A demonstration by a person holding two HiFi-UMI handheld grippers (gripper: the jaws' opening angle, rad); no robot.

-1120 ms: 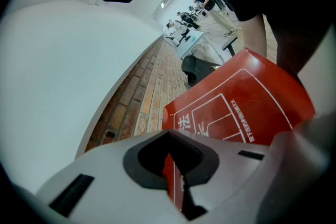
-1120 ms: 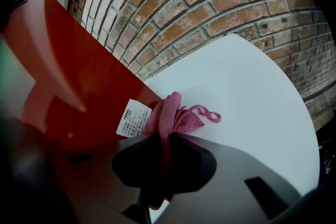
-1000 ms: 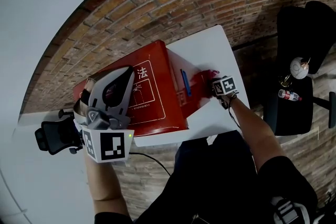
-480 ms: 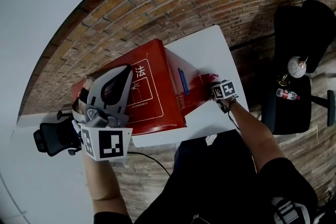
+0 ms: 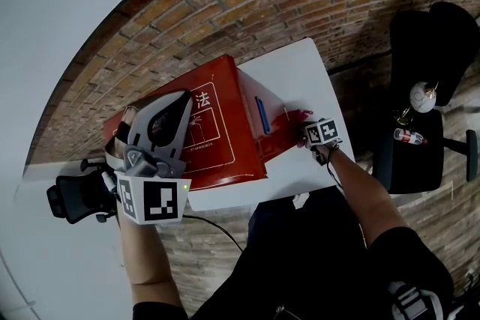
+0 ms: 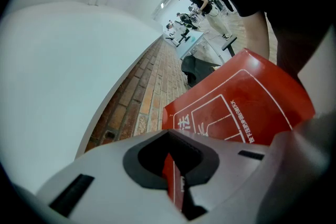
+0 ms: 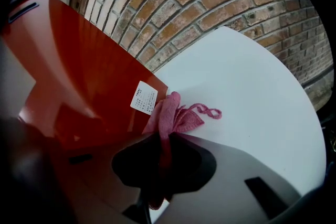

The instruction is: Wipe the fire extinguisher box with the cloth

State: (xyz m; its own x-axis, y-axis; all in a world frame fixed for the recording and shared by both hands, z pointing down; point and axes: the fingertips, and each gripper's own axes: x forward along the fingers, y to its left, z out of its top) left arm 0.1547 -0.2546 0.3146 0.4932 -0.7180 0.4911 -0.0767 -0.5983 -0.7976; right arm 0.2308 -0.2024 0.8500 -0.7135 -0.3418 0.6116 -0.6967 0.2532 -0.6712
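Now right gripper (image 7: 160, 157) grasps one cloth (image 7: 171, 116) beside one box (image 5: 219, 150); left gripper (image 6: 173, 186) clenched.

The fire extinguisher box (image 5: 225, 154) lies on the table's (image 5: 300, 71) left half. The cloth (image 7: 173, 115) lies against the box's right side.

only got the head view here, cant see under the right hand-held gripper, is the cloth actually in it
Observer: Yes. The right gripper view shows the right hand-held gripper shut on the pink cloth, which is bunched between its jaws.
Operator: is it on the box or the table
Observer: The cloth's front lies against the side of the red fire extinguisher box, right beside a small white label. A loose loop trails onto the white table.
Operator: and the left one
Observer: The left hand-held gripper is shut, with a thin red edge of the box between its jaws.
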